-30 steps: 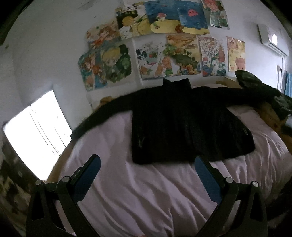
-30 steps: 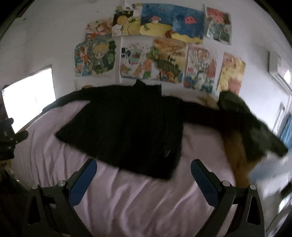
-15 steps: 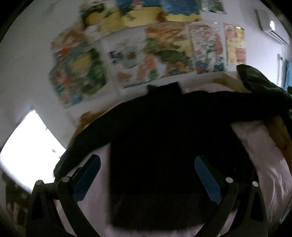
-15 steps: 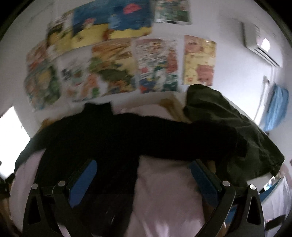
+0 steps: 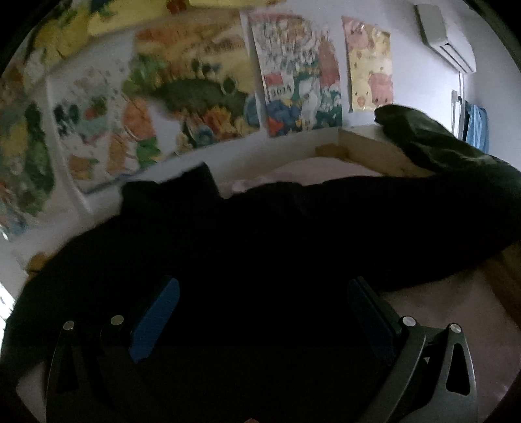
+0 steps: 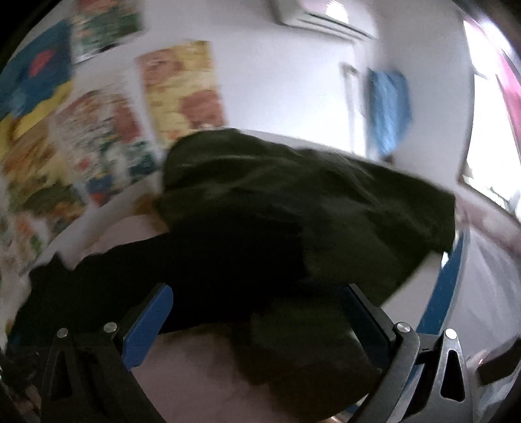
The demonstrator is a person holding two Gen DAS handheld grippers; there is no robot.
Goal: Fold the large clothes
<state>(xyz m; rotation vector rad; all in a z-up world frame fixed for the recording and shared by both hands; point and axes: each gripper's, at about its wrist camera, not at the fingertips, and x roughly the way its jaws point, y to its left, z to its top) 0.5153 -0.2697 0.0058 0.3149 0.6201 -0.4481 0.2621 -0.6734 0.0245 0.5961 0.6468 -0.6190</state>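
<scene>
A black long-sleeved sweater [image 5: 260, 247] lies flat on the pink bed sheet [image 5: 462, 302], collar toward the poster wall. My left gripper [image 5: 260, 312] is open, low over the sweater's body, fingers apart on either side. One sleeve runs right toward a dark green garment [image 5: 433, 143]. In the right wrist view that sleeve [image 6: 182, 270] ends against the green garment [image 6: 293, 201]. My right gripper [image 6: 257, 312] is open just above the sleeve end and the green garment's edge. The view is blurred.
A wall of colourful posters [image 5: 195, 91] stands behind the bed. A wooden bed frame [image 5: 374, 146] edges the far right corner. A blue cloth [image 6: 387, 104] hangs on the right wall under an air conditioner [image 6: 319, 16]. A bright window [image 6: 488, 130] is at the right.
Both grippers have moved forward over the bed. The left now hovers over the sweater's body. The right swung right to the sleeve end by the green garment. Both stayed open.
</scene>
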